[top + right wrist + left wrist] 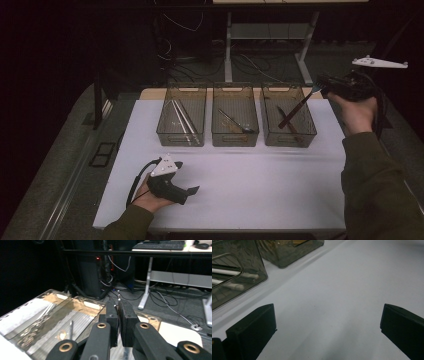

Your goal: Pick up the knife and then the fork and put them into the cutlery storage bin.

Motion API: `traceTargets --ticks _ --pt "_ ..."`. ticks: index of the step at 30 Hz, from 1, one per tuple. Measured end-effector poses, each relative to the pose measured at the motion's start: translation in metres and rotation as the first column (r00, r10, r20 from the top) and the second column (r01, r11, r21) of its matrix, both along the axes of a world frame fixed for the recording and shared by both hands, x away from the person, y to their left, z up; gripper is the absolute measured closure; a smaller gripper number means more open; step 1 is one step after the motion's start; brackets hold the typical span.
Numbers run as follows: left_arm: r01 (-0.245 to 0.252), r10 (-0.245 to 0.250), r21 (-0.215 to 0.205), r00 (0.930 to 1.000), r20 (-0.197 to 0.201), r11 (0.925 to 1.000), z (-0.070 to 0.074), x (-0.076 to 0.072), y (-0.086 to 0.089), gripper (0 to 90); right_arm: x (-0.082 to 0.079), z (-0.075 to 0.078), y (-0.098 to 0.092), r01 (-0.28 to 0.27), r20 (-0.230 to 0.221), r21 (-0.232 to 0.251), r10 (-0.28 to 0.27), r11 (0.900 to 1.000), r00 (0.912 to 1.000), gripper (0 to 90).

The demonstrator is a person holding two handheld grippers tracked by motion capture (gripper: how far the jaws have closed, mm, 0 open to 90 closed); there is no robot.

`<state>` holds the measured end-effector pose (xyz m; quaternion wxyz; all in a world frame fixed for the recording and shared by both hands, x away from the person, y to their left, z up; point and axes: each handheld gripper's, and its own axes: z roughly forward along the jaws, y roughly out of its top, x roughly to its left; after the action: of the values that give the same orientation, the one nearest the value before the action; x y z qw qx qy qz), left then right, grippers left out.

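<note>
From above, the right hand-held gripper [324,89] is clamped on a fork [299,106], held slanting over the right bin [310,129] of three on the white table [260,175]; lowering the handle well inside the walls before letting go would be wise. The left hand-held gripper [192,190] rests low near the table's front edge. Its own view shows both jaws spread wide above bare table, holding nothing. The right gripper view shows jaws pinched nearly together on the thin fork tines [118,298].

I see my left gripper's [327,332] jaws cut off at the bottom edge; the left bin's [234,272] contents look blurred.
</note>
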<state>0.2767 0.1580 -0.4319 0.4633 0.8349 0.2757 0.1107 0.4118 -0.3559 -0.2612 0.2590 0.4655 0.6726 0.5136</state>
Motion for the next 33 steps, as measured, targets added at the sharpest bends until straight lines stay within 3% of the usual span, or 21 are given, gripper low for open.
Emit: traceTargets --ticks 5,12,19,26,29,31,33 --pt "0.003 -0.003 -0.003 1.0000 0.007 1.0000 0.002 -0.001 -0.001 0.0 0.017 -0.004 0.000 0.024 -0.036 -0.034 -0.025 0.999 0.9990 86.7" --pt "0.016 -0.016 0.004 0.9997 0.017 0.9999 0.002 -0.002 -0.003 0.0 0.042 -0.035 0.011 -0.001 -0.129 -0.072 -0.008 0.997 0.9916 86.7" --pt "0.019 -0.019 -0.001 0.9998 0.010 0.9998 0.002 -0.002 -0.004 0.0 0.060 -0.068 0.014 -0.016 -0.213 -0.036 0.008 0.999 0.9769 86.7" --pt "0.027 -0.027 0.000 0.9996 0.005 0.9996 0.001 -0.002 -0.005 0.0 0.068 -0.091 0.015 -0.043 -0.276 -0.008 0.039 0.999 0.9602 86.6" --pt "0.026 -0.026 -0.003 0.9997 0.003 0.9997 0.001 -0.002 -0.005 0.0 0.070 -0.100 0.014 -0.048 -0.281 0.026 0.053 0.999 0.9583 86.2" --pt "0.026 -0.026 -0.002 0.9997 0.000 0.9997 0.001 -0.002 -0.006 0.0 0.070 -0.103 0.014 -0.035 -0.280 0.017 0.038 0.999 0.9592 85.3" --pt "0.025 -0.025 -0.005 0.9997 0.000 0.9997 0.001 -0.002 -0.007 0.0 0.071 -0.106 0.014 -0.016 -0.281 -0.030 0.007 0.999 0.9597 82.6"
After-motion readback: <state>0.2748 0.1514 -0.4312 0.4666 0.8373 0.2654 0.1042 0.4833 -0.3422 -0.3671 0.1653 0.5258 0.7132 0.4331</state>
